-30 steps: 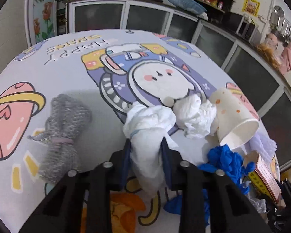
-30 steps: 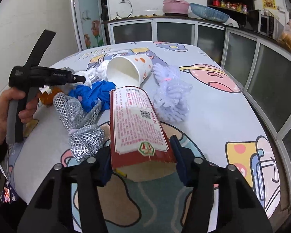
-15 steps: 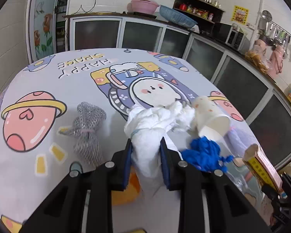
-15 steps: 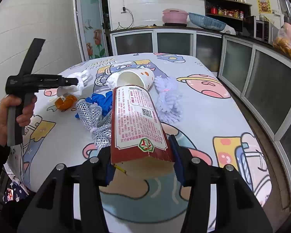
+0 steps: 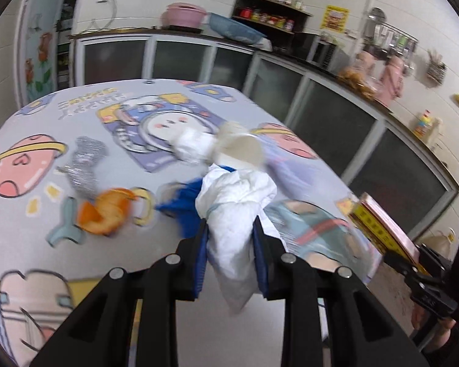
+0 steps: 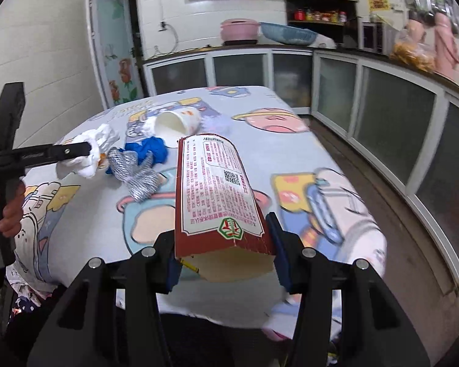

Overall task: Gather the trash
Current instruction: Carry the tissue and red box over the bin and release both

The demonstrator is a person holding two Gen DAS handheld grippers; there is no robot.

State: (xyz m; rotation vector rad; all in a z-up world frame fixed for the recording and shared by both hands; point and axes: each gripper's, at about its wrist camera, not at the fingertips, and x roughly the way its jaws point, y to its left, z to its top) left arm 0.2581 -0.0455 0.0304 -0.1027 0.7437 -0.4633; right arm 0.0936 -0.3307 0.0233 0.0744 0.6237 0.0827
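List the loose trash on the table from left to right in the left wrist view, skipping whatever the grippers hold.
Silver mesh scrubber → orange peel → blue crumpled glove → tipped white paper cup.

tablecloth (image 6: pixel 296 153) cartoon print, pale blue | pink basin (image 6: pixel 240 29) + blue basket (image 6: pixel 287 33) on counter | jar shelf (image 6: pixel 318 15) (dark wood) | glass-front cabinets (image 6: pixel 382 91) along wall | floral door (image 6: pixel 116 58)

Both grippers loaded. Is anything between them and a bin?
Cannot tell: no bin shows in either view. The left gripper is shut on the white tissue wad, the right gripper on the red carton, both lifted above the table. Nothing visible blocks either load.
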